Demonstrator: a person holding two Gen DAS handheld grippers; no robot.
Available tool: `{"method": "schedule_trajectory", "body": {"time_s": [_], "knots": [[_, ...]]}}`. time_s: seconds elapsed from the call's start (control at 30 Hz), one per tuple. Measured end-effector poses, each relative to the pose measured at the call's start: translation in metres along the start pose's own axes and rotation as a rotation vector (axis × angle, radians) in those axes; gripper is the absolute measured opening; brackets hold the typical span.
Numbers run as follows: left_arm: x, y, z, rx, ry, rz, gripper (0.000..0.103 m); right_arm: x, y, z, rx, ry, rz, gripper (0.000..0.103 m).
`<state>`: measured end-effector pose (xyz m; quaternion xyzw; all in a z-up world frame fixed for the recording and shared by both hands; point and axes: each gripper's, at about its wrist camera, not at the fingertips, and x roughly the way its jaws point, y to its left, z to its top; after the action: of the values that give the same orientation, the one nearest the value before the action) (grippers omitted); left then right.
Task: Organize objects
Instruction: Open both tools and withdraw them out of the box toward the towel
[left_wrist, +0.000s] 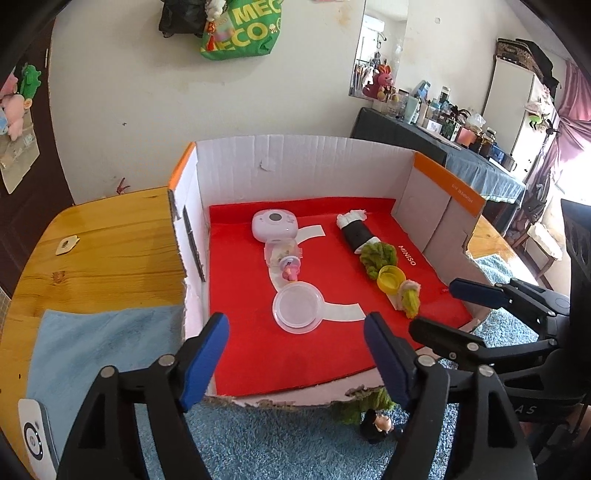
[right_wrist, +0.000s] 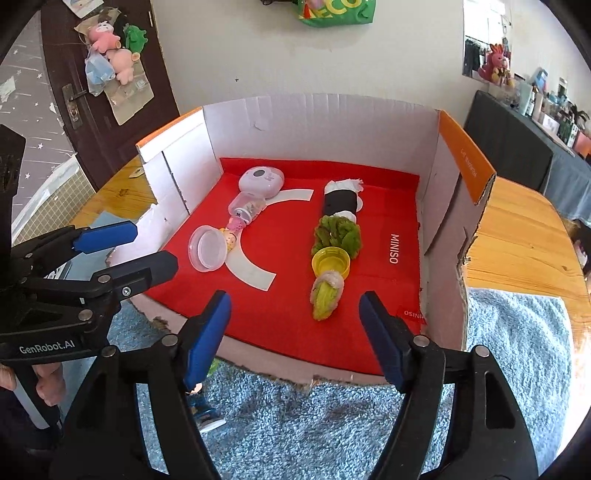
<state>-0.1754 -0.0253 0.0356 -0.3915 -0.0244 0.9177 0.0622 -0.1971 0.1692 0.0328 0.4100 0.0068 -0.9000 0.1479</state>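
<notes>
1. A wooden table (left_wrist: 103, 236) is filling the left of the left wrist view, with a blue fluffy mat (right_wrist: 332, 424) lying along the bottom of both views.
2. A white cardboard box (left_wrist: 303, 162) with orange edges is standing open at the centre, its floor covered by a red sheet (left_wrist: 295, 350) printed MINISO.
3. The left gripper (left_wrist: 295, 354) is hanging at the bottom of its own view over the box's torn front edge, jaws spread with nothing between them.
4. The right gripper (right_wrist: 295, 336) is sitting likewise at the bottom centre of its view, jaws apart and pinching nothing.
5. A black-and-white roll (right_wrist: 340, 201) is lying in the right row, upper centre, touching a green fuzzy toy (right_wrist: 337, 234) below it.
6. A lilac toy camera (left_wrist: 274, 223) is heading the left row.
7. A clear round lid (left_wrist: 297, 306) is ending that row.
8. A yellow cap (right_wrist: 330, 263) is resting between the green toy and a pale green plush (right_wrist: 327, 297).
9. A small dark-haired figurine (left_wrist: 376, 424) is lying outside the box on the mat, lower centre.
</notes>
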Motion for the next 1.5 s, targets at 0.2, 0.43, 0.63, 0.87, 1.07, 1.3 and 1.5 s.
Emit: {"method": "schedule_trajectory", "body": {"time_s": [0.2, 0.43, 0.63, 0.87, 1.07, 1.3, 1.5], "knots": [[-0.01, 0.002, -0.004, -0.01, -0.013, 0.008, 0.085, -0.013, 0.005, -0.004, -0.01, -0.026, -0.007, 0.082], [-0.023, 0.002, -0.009, -0.021, -0.04, 0.019, 0.09, -0.024, 0.011, -0.009, -0.022, -0.043, -0.022, 0.084], [-0.03, 0.004, -0.016, -0.032, -0.05, 0.031, 0.094, -0.032, 0.014, -0.017, -0.024, -0.052, -0.023, 0.085], [-0.038, 0.004, -0.026, -0.032, -0.053, 0.036, 0.094, -0.041, 0.02, -0.026, -0.036, -0.057, -0.026, 0.088], [-0.04, 0.003, -0.033, -0.034, -0.05, 0.032, 0.095, -0.044, 0.025, -0.036, -0.049, -0.053, -0.026, 0.088], [-0.044, 0.002, -0.045, -0.036, -0.042, 0.031, 0.095, -0.046, 0.028, -0.047, -0.053, -0.044, -0.022, 0.088], [-0.045, 0.002, -0.051, -0.043, -0.041, 0.041, 0.102, -0.044, 0.03, -0.055, -0.055, -0.033, -0.018, 0.088]]}}
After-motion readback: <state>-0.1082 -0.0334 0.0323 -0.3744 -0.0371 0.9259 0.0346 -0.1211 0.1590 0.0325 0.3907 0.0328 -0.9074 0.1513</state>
